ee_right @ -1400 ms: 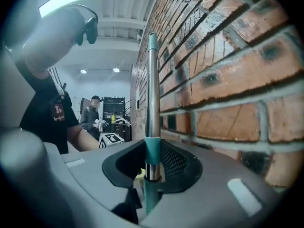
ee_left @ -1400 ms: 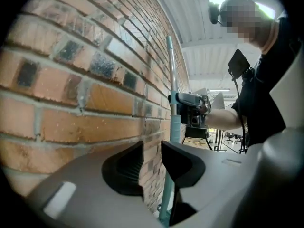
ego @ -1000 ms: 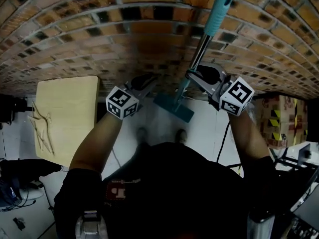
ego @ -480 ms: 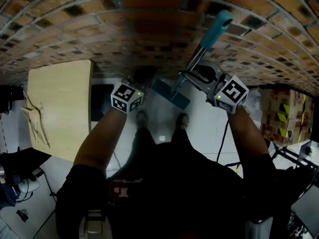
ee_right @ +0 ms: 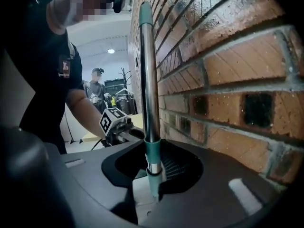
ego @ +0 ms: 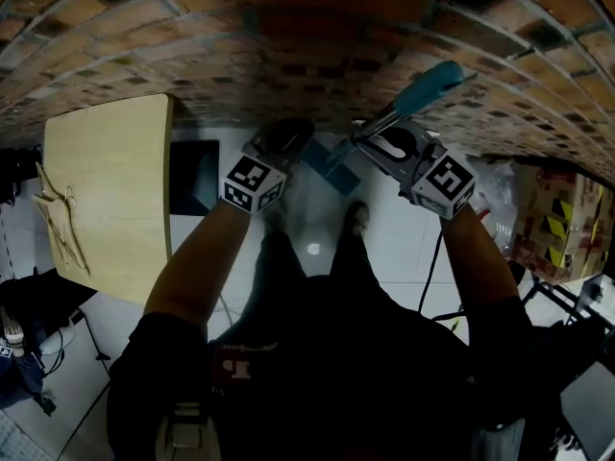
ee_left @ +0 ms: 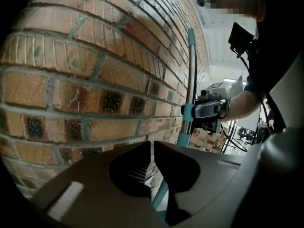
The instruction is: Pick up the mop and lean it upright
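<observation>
The mop has a metal pole (ee_right: pixel 148 80) with a teal grip (ego: pixel 432 84) at its top and a teal flat head (ego: pixel 332 166) down on the floor by the brick wall (ego: pixel 240 46). The pole stands nearly upright, close against the bricks. My right gripper (ego: pixel 370 137) is shut on the pole, which runs up between its jaws (ee_right: pixel 153 175). My left gripper (ego: pixel 288 137) is to the left of the pole and apart from it. Its jaws are closing, almost together (ee_left: pixel 152 146), with nothing between them. The pole (ee_left: pixel 190 80) shows beyond them.
A pale wooden table (ego: pixel 106 181) stands at the left with thin sticks lying on it. Cardboard boxes (ego: pixel 553 229) sit at the right. My feet (ego: pixel 356 217) are on the white floor just behind the mop head. Another person (ee_right: pixel 97 87) stands far back in the room.
The left gripper's jaws have closed and it has edged nearer the wall. The mop's top has swung toward the bricks, still held by the right gripper.
</observation>
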`<control>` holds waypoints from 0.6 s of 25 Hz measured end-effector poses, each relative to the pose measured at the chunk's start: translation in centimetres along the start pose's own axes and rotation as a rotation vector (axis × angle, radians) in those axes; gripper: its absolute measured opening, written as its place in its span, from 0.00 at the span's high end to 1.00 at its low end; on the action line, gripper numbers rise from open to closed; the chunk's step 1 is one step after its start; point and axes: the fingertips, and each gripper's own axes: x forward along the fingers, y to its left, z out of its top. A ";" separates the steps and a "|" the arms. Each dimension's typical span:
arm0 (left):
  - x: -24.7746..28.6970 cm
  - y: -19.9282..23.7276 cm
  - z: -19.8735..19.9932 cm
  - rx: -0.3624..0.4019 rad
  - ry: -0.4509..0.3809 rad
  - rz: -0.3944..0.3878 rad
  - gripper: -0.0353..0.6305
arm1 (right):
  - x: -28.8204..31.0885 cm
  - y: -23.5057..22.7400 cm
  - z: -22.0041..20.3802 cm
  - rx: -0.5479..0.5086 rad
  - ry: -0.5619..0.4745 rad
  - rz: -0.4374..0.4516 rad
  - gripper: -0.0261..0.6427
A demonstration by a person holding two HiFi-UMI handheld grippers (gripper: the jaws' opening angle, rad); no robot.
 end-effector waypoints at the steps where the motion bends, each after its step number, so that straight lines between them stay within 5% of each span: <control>1: 0.1 0.0 -0.2 0.001 -0.001 0.000 0.91 | 0.1 0.0 -0.4 0.001 0.003 0.001 0.79; 15: 1.1 2.1 -4.7 -0.015 0.021 0.034 0.91 | 2.5 -1.6 -5.4 0.009 0.066 0.006 0.78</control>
